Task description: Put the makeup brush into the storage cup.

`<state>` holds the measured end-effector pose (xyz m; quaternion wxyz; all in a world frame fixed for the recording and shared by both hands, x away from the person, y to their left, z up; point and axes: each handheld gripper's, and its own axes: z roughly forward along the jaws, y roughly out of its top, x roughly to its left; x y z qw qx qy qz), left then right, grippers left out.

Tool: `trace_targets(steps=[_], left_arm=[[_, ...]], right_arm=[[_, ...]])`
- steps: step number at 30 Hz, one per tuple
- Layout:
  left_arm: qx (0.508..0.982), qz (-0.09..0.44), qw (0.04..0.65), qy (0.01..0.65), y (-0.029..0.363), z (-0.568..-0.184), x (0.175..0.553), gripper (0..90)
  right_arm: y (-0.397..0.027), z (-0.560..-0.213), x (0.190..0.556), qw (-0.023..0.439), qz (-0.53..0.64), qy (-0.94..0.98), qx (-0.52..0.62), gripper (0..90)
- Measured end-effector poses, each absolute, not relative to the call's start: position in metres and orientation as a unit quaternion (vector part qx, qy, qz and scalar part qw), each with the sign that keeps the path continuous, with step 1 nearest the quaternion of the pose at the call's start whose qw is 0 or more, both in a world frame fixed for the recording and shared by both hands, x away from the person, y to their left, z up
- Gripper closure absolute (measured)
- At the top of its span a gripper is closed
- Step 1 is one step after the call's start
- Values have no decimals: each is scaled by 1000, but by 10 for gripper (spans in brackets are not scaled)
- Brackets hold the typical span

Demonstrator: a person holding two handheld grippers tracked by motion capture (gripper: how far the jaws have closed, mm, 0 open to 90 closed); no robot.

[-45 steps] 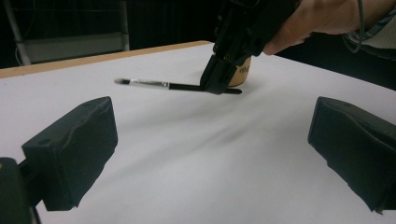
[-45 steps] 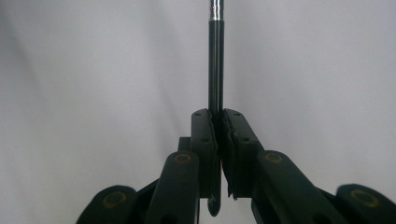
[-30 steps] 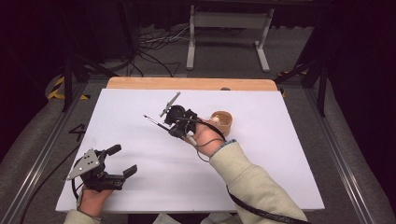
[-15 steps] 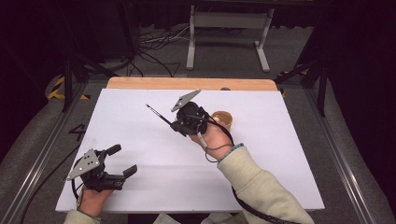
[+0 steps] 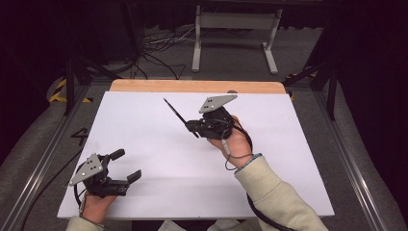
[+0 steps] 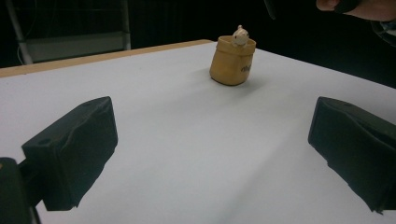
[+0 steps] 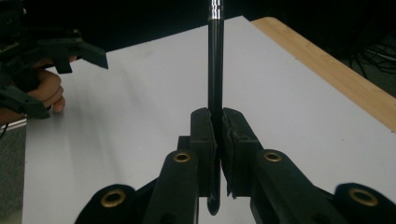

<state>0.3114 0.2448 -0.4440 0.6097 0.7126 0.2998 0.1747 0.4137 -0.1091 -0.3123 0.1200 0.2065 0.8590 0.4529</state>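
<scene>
White worktop: your right gripper, fingers clamped on the black pen, has swung off the pot; left gripper fingers apart.

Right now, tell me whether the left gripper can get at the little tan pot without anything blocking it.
Probably yes. The left gripper has its jaws open, and bare white table lies between it and the tan pot. The right gripper, shut on a black pen, is held off to one side of that path.

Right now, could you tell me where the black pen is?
The pen is clamped in the right gripper, held above the middle of the white table in the high view and pointing toward its far left.
</scene>
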Motion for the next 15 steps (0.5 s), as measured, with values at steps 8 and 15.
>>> trace_targets(steps=[8,15], left_arm=[[714,174,609,300,245,-444,312,21],[714,173,609,299,245,-444,312,21]], right_arm=[[-128,-316,412,140,488,832,223,839],[-142,-319,408,168,523,808,213,839]])
